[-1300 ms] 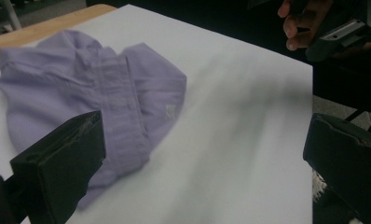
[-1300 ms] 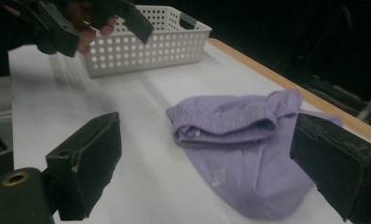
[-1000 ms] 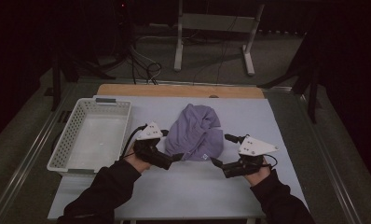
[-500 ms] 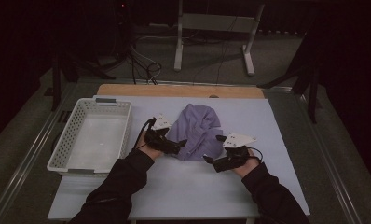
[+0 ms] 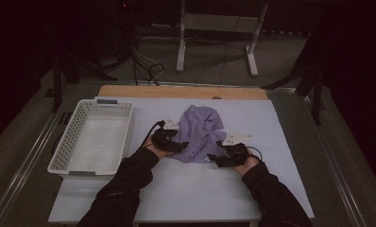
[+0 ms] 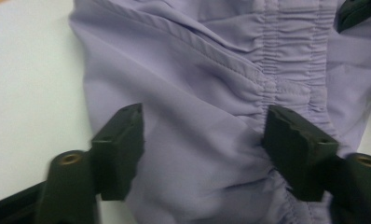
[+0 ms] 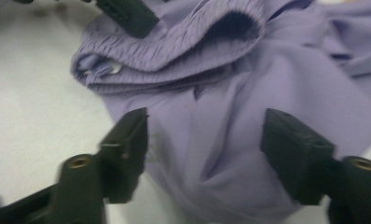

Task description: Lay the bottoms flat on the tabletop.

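lilac garment lies crumpled mid-table on the white sheet, right of the basket. since 1.0 s ago, both hands pushed forward: left gripper and right gripper now straddle its near edge, jaws spread wide, gripping nothing.

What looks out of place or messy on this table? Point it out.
The purple garment lies crumpled in a heap on the white table, its gathered waistband folded over itself. The left gripper and right gripper sit open at its near edge. The white basket sits square; nothing is spilled.
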A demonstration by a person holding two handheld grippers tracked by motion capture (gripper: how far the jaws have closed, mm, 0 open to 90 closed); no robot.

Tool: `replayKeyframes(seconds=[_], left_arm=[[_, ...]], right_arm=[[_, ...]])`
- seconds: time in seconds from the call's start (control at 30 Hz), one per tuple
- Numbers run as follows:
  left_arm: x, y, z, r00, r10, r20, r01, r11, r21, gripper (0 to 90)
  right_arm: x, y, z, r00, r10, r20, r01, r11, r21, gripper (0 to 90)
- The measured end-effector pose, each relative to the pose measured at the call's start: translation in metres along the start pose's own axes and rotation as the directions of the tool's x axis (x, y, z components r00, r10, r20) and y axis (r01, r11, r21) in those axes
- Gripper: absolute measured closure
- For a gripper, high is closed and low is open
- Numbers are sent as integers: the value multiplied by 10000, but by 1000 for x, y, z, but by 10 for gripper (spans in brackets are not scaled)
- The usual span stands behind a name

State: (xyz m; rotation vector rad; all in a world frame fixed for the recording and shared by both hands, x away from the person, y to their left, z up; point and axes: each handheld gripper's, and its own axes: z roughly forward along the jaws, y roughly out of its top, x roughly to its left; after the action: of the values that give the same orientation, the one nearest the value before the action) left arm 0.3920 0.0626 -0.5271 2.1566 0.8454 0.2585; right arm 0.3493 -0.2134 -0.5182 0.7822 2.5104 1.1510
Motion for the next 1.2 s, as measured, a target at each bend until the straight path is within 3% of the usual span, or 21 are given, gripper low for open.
replayKeyframes(seconds=[0.07,0.13,0.17,0.3,0.37,0.43,0.5,0.57,0.73,0.83,0.9,1.1,1.2], left_arm=[[2,1,2,9993,-227,286,224,9997,117,391],[2,0,5,9994,-171,311,162,9994,293,394],[2,0,6,9993,-233,297,224,9992,318,471],[5,-3,11,9976,-388,572,359,9980,518,619],[4,-3,12,9978,-328,571,298,9982,523,720],[2,-1,10,9990,-128,426,105,9985,538,847],[0,1,7,9994,-174,287,158,9984,540,871],[-1,4,2,9994,-323,100,319,9987,395,875],[-3,8,-10,9995,-269,-158,272,9994,201,877],[-7,6,-17,9990,-439,-109,440,9989,163,877],[-11,6,-21,9996,-244,-156,247,9995,183,877],[-22,7,-39,9992,-388,24,388,9990,-230,877],[-30,6,-50,9999,-132,77,134,9993,-343,877]], right_arm=[[0,-1,4,10000,78,25,-78,9998,168,453],[-1,-1,5,10000,-4,-48,5,9996,289,477],[0,-1,8,9999,-136,43,133,9985,523,579],[4,-1,10,9983,-576,23,572,9949,828,800],[6,0,9,9983,-574,-21,573,9939,945,869],[6,1,9,9980,-637,-50,639,9932,974,880],[6,1,7,9982,-601,-91,607,9937,946,883],[7,1,4,9982,-601,-50,603,9943,877,884],[7,0,-5,9985,-550,-29,551,9960,704,885],[5,-3,-14,9986,-528,78,522,9968,607,885],[4,-4,-19,9986,-519,49,515,9968,606,885],[4,-11,-35,9987,-505,54,502,9975,503,886],[3,-17,-44,9992,-404,-54,406,9981,455,885]])
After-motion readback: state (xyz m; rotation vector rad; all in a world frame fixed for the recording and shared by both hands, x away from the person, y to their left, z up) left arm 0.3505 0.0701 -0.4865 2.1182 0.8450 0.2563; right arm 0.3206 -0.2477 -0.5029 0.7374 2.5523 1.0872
